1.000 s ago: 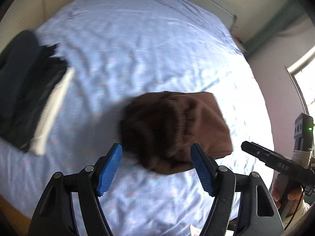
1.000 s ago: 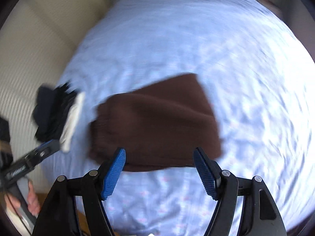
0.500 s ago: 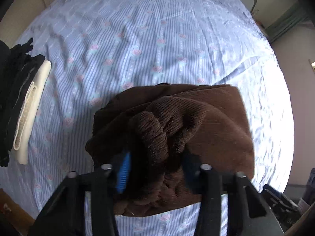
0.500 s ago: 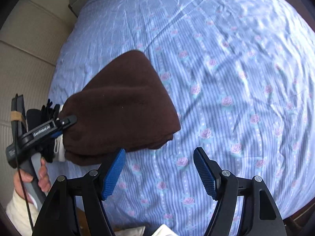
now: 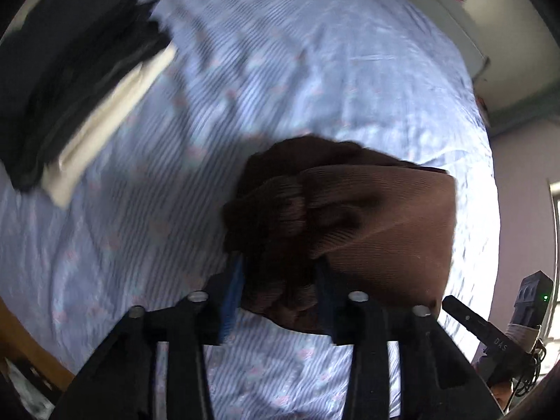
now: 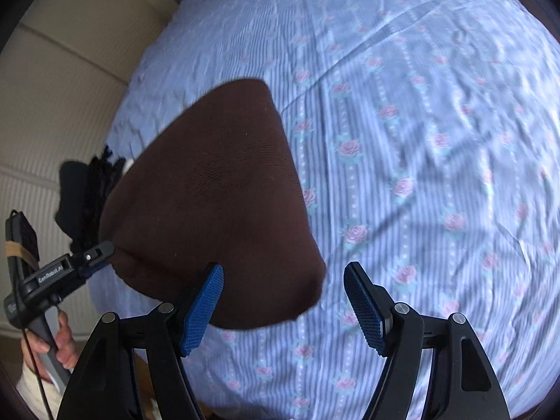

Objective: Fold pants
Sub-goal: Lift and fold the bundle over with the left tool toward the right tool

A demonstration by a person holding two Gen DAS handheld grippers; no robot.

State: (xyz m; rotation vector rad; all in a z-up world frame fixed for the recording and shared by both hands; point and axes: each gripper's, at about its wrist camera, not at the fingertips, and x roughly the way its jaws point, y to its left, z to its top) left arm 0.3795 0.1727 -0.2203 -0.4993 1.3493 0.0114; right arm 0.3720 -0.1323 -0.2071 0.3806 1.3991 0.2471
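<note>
Pants (image 5: 367, 224): brown ribbed knit, folded into a thick bundle, lying on the bed (image 5: 280, 70) toward its near left part; one bunched edge raised off the sheet.
Left gripper (image 5: 276, 290): jaws opening, bunched near edge of the pants between the blue pads, fabric filling the gap.
Right gripper (image 6: 283, 304): jaws released and standing wide, nothing between them; left pad just over the bundle's near corner, right pad over bare sheet.
Bed: blue striped sheet with pink roses.
Dark clothes pile (image 5: 66, 80): black and cream garments, far left, well apart from the pants.
</note>
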